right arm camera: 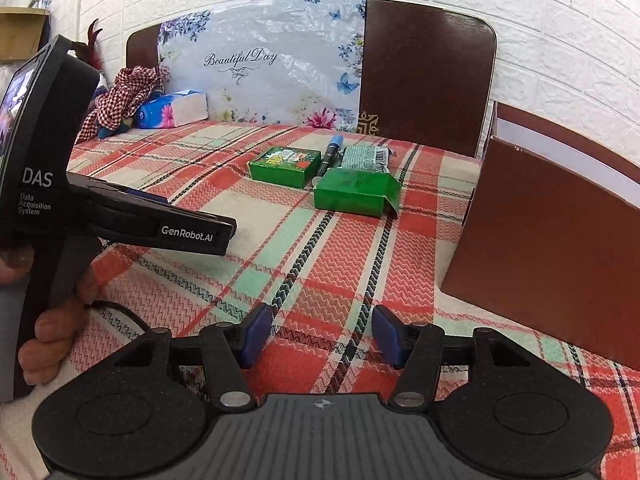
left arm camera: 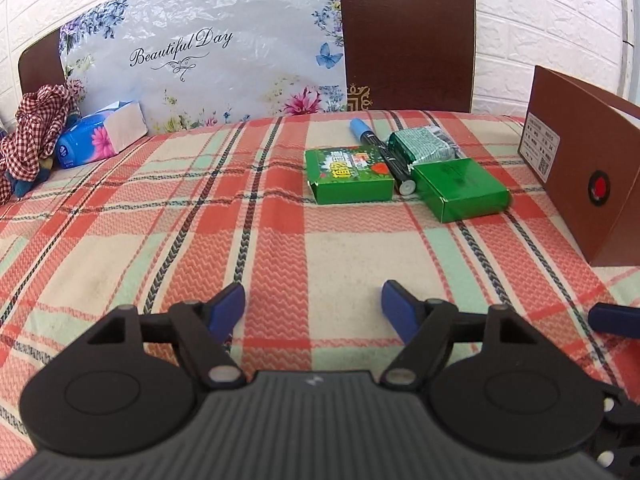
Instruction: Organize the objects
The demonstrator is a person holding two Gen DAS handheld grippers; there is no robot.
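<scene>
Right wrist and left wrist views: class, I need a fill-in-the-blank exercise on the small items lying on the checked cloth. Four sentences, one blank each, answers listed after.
1. The marker lies between two ____ boxes.
2. Both the left gripper and the right gripper are ____, holding nothing.
3. The marker's cap is ____ in colour.
4. The big brown box stands to the ____ of the items.

Answers: green; open; blue; right

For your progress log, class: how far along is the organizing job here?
Done: nothing visibly; the printed green box, marker, foil packet and plain green box lie clustered on the plaid cloth. In hand: nothing; left gripper and right gripper are open. Left: all four, perhaps into the brown box.
</scene>
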